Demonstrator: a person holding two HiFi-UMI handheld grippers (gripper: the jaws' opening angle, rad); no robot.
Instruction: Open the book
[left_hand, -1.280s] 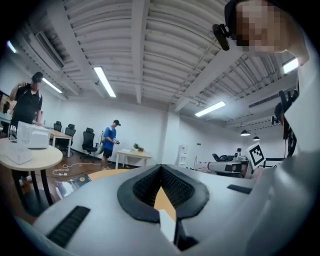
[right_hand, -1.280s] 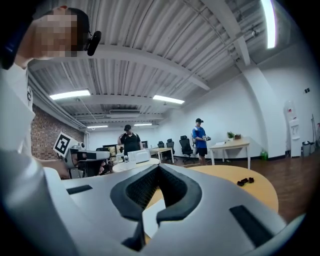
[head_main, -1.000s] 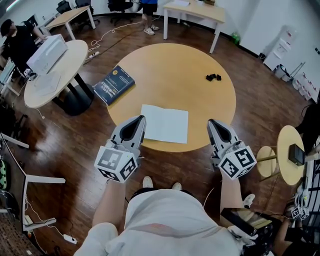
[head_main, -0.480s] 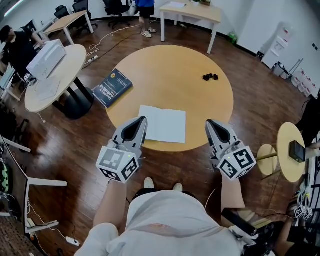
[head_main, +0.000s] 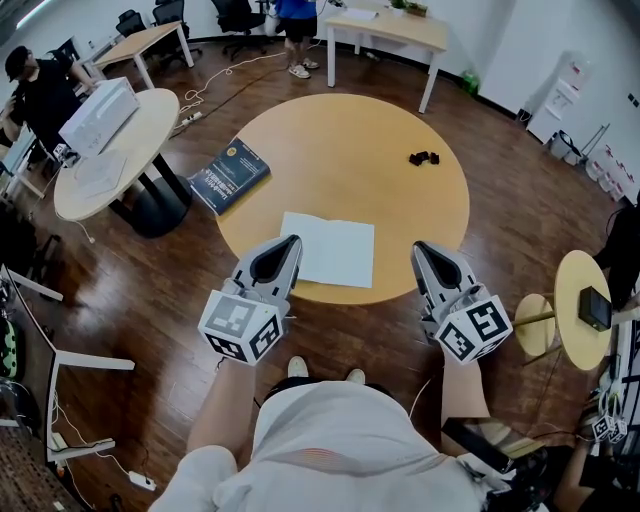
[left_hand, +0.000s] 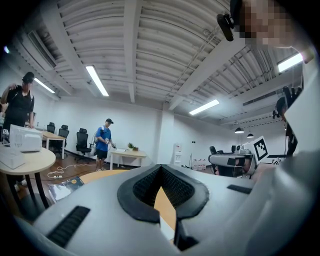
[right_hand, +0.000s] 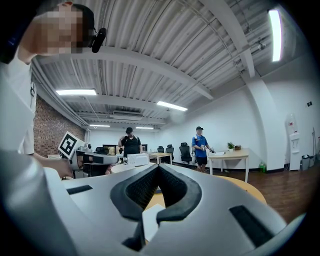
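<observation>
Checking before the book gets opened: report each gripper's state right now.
Left gripper: jaws closed, holding nothing.
Right gripper: jaws closed, holding nothing.

Tabletop (head_main: 400, 210): light tan wood. Floor (head_main: 520, 200): dark brown planks. Book (head_main: 230, 175): navy cover, gold round emblem, pale lettering. Notebook (head_main: 328, 250): plain white. Small object (head_main: 424, 157): black. My left gripper (head_main: 283, 243) and right gripper (head_main: 425, 248): grey shells, black ribbed jaws, cubes (head_main: 240, 328) white with black square markers. My shirt (head_main: 340, 430): white.
</observation>
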